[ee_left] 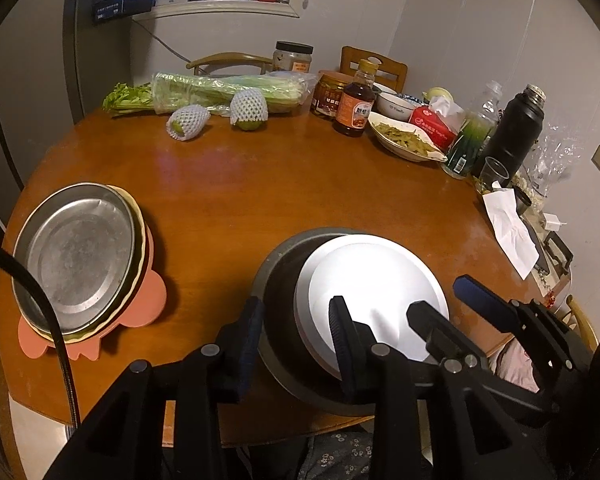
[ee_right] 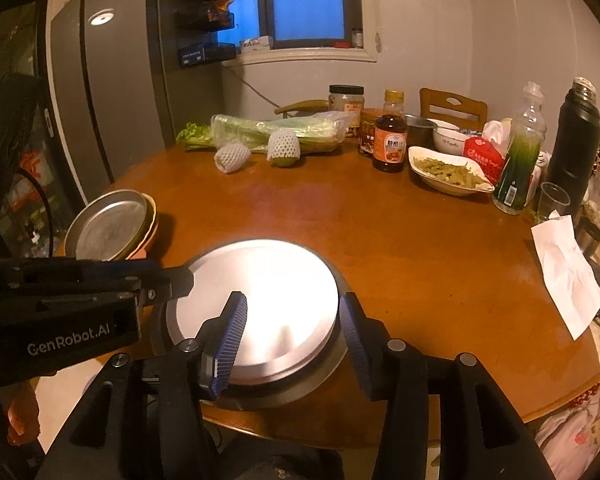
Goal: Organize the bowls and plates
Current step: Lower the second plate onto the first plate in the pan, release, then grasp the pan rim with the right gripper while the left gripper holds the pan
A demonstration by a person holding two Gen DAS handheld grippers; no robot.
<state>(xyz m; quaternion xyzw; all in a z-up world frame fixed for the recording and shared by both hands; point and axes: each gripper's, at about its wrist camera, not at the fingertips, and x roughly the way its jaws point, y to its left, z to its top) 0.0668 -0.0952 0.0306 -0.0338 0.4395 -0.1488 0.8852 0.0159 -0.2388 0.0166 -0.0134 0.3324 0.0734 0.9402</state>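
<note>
Left gripper (ee_left: 296,330) open astride near rim of bright round steel plate (ee_left: 372,300), pads clear. Right gripper (ee_right: 292,332) likewise open over same plate, seated on dark round metal pan (ee_left: 276,280) at near edge of round brown wooden table (ee_left: 260,184). Second stack of metal plates (ee_left: 76,256) at left edge.

We look from two fisheye cameras, one on each tool, both set at the desk's (ee_left: 300,184) near edge and angled down across it toward the far edge and the window (ee_right: 306,0). The left view sits close over the near-left part — the right tool (ee_left: 432,300) enters at its right side. The right view sits just beside it, with the left tool (ee_right: 180,280) at its left. Both share the whole desk top and the back wall.
</note>
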